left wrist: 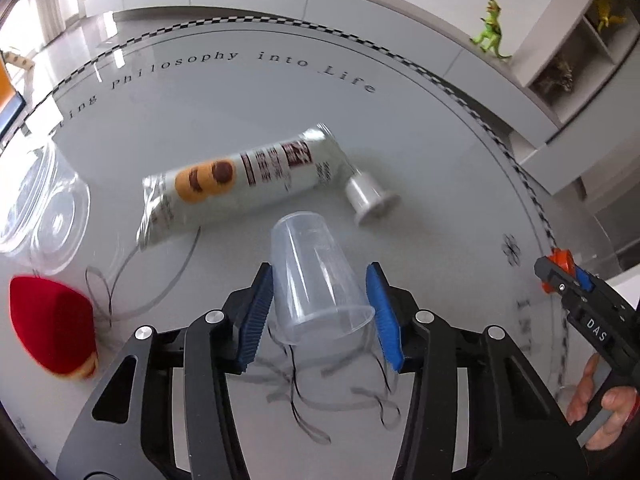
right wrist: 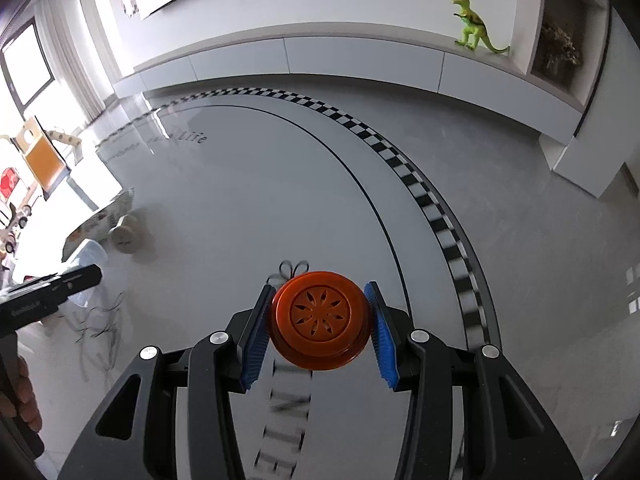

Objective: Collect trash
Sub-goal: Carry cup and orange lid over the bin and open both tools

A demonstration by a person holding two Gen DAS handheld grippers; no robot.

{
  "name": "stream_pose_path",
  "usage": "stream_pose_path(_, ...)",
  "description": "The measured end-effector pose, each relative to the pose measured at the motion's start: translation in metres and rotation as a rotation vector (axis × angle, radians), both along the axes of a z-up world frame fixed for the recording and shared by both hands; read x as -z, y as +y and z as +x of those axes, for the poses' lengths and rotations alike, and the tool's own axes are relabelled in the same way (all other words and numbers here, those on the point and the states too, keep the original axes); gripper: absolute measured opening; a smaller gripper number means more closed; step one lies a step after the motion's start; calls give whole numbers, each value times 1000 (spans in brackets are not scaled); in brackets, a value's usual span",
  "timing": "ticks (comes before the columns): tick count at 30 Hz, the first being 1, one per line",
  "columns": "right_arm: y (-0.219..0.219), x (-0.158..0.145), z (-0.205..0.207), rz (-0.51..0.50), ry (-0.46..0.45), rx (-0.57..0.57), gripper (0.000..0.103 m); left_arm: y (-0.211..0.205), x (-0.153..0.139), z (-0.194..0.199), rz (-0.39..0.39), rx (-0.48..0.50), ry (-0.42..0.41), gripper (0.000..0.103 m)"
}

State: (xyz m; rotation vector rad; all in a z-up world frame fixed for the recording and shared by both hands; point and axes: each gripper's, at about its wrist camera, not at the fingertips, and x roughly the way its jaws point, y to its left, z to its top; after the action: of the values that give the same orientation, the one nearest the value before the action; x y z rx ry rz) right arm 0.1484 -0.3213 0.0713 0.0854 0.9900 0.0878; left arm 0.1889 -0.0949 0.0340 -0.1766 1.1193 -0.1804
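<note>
Bench (left wrist: pixel 420 152): glossy grey top with printed lettering and a checkered border, litter scattered across it.

Biscuit wrapper (left wrist: pixel 240 184) lies on its side mid-bench, a small white cup (left wrist: pixel 368 196) tipped over at its right end. Clear lidded tub (left wrist: pixel 44 208) at far left, a red pouch (left wrist: pixel 52 332) just nearer me.

My left gripper (left wrist: pixel 320 312): jaws about half closed around a clear plastic cup (left wrist: pixel 316 276), which lies tilted with its mouth toward me. The left pad touches the wall; the right pad looks to stand just off it, so I can't call this a firm hold yet. Thin plastic, so I'd squeeze gently and low near the rim where it's stiffer, then lift straight up, clear of the loose strips (left wrist: pixel 320 396) beneath.

My right gripper (right wrist: pixel 318 320): jaws narrowed onto an orange round lid (right wrist: pixel 318 318), both pads against its edge, held clear of the bench. Keep it level while it's carried.
</note>
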Motion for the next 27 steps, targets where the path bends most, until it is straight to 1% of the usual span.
stream_pose_path(7,-15,-13,-36,41,-11,18,47,-21,-17,-51,-13,81,-38,44)
stream_pose_path(11,-21,-19,-66,61,-21,26,47,-32,-25,-80,-22,136,-69,44)
stream_pose_path(16,-35,-28,-108,112,-40,48,47,-44,-37,-123,-44,208,-102,44)
stream_pose_path(20,-49,-36,-138,129,-59,72,47,-65,-47,-157,-47,273,-131,44)
stream_pose_path(27,-76,-44,-195,131,-81,128,47,-113,-57,-207,-47,412,-155,44)
